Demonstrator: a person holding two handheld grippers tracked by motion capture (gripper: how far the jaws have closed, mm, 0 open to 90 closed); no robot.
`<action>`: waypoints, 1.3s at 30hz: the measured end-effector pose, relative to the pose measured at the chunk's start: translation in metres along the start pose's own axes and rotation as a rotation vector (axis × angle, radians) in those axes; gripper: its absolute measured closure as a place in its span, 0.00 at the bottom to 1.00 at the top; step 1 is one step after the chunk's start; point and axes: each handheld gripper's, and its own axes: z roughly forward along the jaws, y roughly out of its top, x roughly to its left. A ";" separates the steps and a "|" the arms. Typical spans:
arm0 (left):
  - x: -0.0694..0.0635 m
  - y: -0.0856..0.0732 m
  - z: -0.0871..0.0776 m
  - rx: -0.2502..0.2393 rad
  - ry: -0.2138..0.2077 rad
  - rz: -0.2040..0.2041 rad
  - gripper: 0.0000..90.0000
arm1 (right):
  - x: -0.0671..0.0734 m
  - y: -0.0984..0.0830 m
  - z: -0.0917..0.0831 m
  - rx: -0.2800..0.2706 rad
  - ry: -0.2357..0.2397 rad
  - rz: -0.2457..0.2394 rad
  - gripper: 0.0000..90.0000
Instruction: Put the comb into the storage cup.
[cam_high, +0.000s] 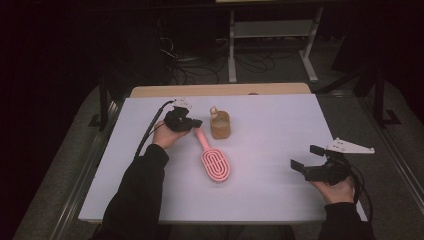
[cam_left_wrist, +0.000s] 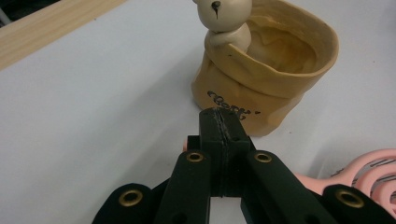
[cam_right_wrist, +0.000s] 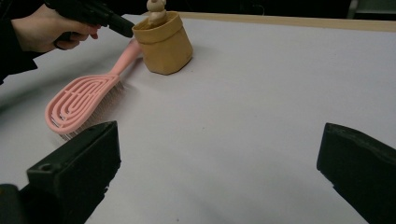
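Starting on the left: my left gripper sits just left of the tan pot, and in its own view the two jaws are pressed flat together with nothing pinched between them. The tip hangs right above the handle end of the pink hairbrush, which is what I'm going for. I can't tell if the tip actually touches the handle.

The brush lies flat on the white table. Its handle end is tucked just beside the pot's left side, and the paddle head angles away from the pot toward my edge of the table, bristles down.

My guess on handling: it's a light, hollow plastic thing with a slotted head, stiff enough not to flop but smooth, so it could slide or swivel in a loose pinch. I'd grab the handle across its narrow width. A bit down from the end is better, since the end is crowded by the pot. The head is too wide and the bristles would just squish.

The pot looks like ceramic shaped like a rolled-down bag, with a little bear peeking over the rim. It's probably breakable, so no bumping it.

Well off to the right of the pot, my right gripper rests near the table's right edge, jaws spread wide and holding nothing.
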 end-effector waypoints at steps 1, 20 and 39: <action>-0.001 0.000 0.002 0.001 -0.002 -0.006 1.00 | 0.000 0.000 0.000 0.000 0.000 -0.001 0.00; -0.006 -0.005 0.017 0.091 -0.001 0.035 1.00 | -0.001 0.000 0.000 0.000 0.004 -0.002 0.00; -0.021 -0.008 0.007 0.229 0.014 0.154 1.00 | -0.001 0.000 0.000 0.006 0.006 0.002 0.00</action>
